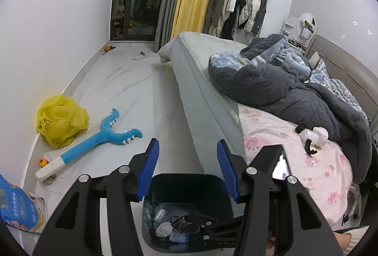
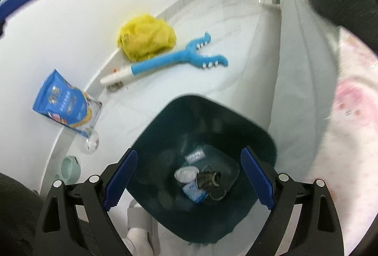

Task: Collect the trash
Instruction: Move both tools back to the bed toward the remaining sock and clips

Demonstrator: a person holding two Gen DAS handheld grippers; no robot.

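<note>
Only right view shows blue bag [image 2: 63, 104] whole, left view – phone [image 1: 281, 165]

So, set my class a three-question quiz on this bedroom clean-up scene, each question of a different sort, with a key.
1. True or false: the dark teal plastic waste bin is empty.
2. The crumpled yellow plastic bag lies: A) on the bed, B) on the floor by the wall, C) in the bin.
3. What is held between the fingers of the right gripper?

Key:
1. False; crumpled wrappers lie at the bottom.
2. B, beside the blue plush toy with white teeth.
3. Nothing; it is open above the bin.
</note>
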